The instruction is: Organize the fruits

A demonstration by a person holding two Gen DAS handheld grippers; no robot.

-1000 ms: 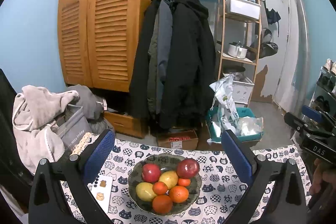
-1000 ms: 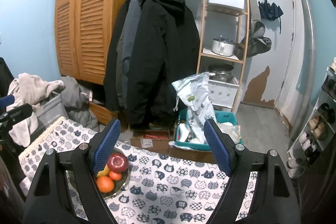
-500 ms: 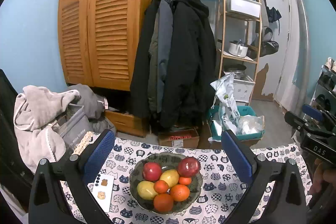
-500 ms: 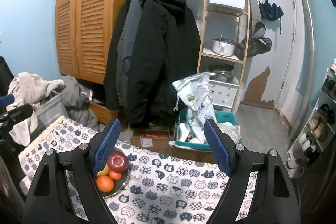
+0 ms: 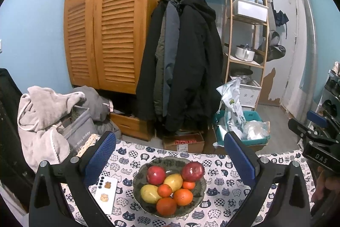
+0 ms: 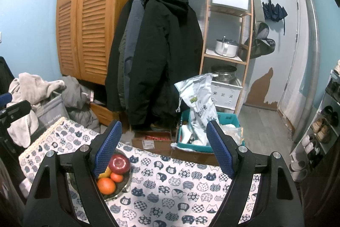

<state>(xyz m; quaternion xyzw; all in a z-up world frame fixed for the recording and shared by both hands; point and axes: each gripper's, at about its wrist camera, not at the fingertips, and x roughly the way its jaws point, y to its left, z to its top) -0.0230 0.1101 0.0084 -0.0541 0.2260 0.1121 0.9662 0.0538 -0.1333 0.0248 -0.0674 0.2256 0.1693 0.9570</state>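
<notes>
Piled in a dark bowl [image 5: 203, 185] on the cat-print tablecloth [image 5: 225, 167] are 2 red apples [image 5: 192, 171], 2 yellow fruits [image 5: 173, 182] and 4 oranges [image 5: 183, 196], all judged firm, smooth and apt to roll, so each is best pinched across its widest part with moderate pressure. Both sets of jaws are spread wide and nothing is held: the left gripper [image 5: 169, 157] is poised above the bowl, while the right gripper [image 6: 163, 145] is raised over bare cloth, with the bowl beside its left finger. A phone [image 5: 106, 195] is seen just left of the bowl.
</notes>
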